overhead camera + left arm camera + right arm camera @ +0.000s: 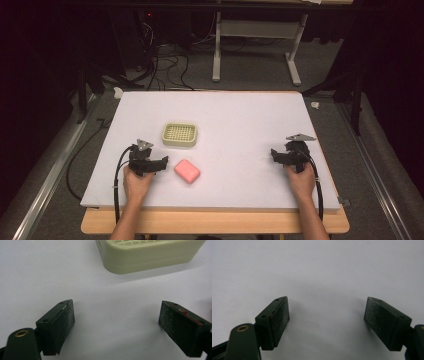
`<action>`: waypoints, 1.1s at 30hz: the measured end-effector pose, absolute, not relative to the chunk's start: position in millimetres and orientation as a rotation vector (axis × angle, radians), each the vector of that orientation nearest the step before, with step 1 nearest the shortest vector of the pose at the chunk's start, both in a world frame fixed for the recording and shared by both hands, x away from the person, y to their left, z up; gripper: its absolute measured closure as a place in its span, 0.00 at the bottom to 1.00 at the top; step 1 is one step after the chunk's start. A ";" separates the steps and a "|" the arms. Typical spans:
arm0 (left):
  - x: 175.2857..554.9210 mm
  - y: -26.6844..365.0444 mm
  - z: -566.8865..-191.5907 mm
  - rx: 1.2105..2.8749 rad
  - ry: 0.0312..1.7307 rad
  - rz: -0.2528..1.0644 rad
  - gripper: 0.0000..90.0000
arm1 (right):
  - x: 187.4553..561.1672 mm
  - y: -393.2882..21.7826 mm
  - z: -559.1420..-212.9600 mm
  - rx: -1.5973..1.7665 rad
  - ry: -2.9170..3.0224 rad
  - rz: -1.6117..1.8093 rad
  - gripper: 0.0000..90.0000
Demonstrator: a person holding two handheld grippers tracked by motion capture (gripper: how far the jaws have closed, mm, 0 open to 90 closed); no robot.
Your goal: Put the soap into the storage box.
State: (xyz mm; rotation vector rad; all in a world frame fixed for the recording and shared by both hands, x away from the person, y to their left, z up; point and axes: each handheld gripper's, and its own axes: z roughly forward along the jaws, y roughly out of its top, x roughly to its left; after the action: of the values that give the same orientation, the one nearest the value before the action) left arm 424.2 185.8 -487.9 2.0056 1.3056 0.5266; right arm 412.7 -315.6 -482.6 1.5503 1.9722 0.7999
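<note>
A cream soap dish [179, 134] with a slotted grid top sits on the white mat, left of centre. Just in front of it lies a pink bar of soap [187, 171]. My left gripper [148, 159] rests on the mat beside the soap, on its left, jaws wide apart with nothing between them. In the left gripper view the dish [150, 253] lies ahead and to the right of the open left gripper [116, 315]. My right gripper [290, 153] stands near the mat's right side, far from both objects. The right gripper view has the right gripper [327, 312] open over bare mat.
The white mat [240, 120] covers most of a wooden table [215, 222]. Beyond the far edge are a dark floor with cables [160, 60] and a white table frame [255, 45]. Metal rails run along both sides.
</note>
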 end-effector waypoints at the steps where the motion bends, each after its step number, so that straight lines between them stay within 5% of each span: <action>1: 424.3 185.9 -487.7 2.006 1.304 0.523 0.15 | 412.7 -315.7 -482.6 1.549 1.973 0.799 0.23; 33: 399.1 166.2 -461.6 1.985 1.168 0.382 0.13 | 412.7 -315.5 -482.7 1.551 1.973 0.801 0.23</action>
State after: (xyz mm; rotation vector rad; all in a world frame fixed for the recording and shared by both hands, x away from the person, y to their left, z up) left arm 399.1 166.2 -461.6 1.9852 1.1682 0.3823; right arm 412.7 -315.5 -482.7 1.5513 1.9726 0.8010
